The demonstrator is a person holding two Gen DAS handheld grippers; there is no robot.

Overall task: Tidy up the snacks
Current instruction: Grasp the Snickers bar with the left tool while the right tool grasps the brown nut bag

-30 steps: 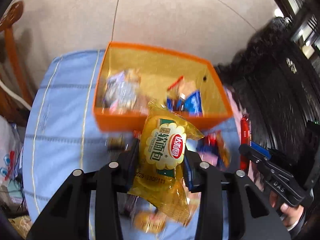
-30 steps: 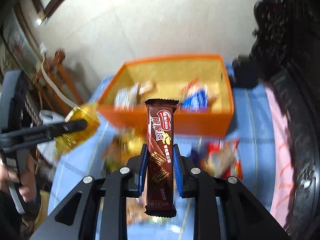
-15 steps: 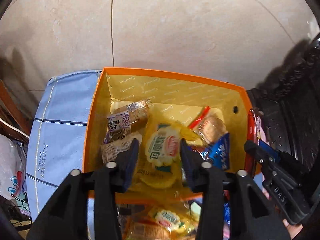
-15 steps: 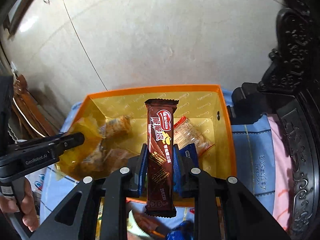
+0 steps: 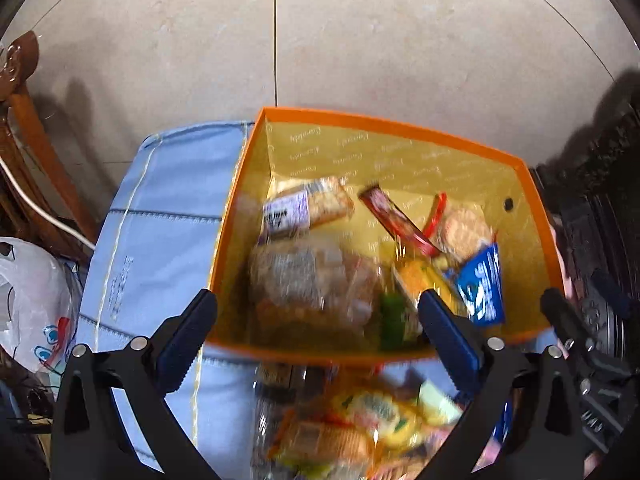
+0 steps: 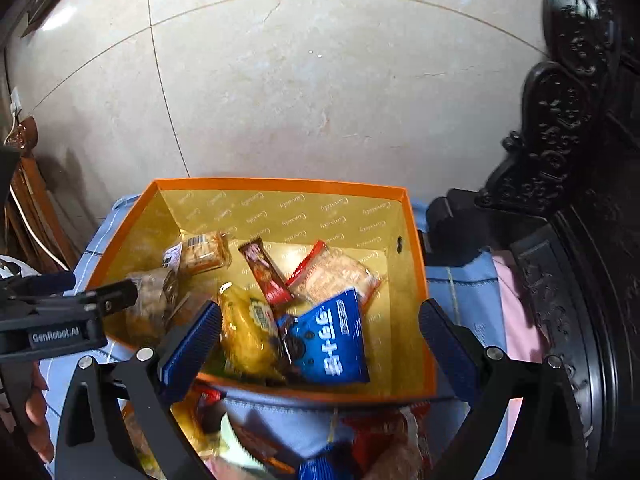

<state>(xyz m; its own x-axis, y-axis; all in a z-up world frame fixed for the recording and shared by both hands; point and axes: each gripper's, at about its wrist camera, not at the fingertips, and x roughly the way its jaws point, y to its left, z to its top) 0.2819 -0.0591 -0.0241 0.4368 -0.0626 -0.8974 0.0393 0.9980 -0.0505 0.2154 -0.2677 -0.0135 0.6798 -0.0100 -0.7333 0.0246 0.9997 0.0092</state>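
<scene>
An orange box point(image 5: 224, 240) point(image 6: 420, 280) with a gold lining sits on a light blue cloth. Inside lie the yellow bread packet point(image 6: 248, 328) point(image 5: 424, 280), the brown chocolate bar point(image 6: 266, 274) point(image 5: 396, 220), a blue cookie pack point(image 6: 332, 340) point(image 5: 482, 284) and several other wrapped snacks. My left gripper point(image 5: 316, 332) hangs over the box's near wall, its jaws opening wide with nothing gripped between them. My right gripper point(image 6: 316, 332) also hovers above the near wall, jaws opening wide, holding nothing. The left gripper point(image 6: 100, 304) shows at the left of the right wrist view.
More loose snacks point(image 5: 352, 428) point(image 6: 248, 436) lie on the blue cloth point(image 5: 160, 240) in front of the box. A white plastic bag point(image 5: 32, 300) and wooden chair point(image 5: 24, 120) stand left. Dark carved furniture point(image 6: 560, 160) rises on the right. Pale tiled floor lies beyond.
Both grippers moved forward over the box and opened. The yellow bread packet left my left gripper and the chocolate bar left my right gripper; both now lie inside the box.
</scene>
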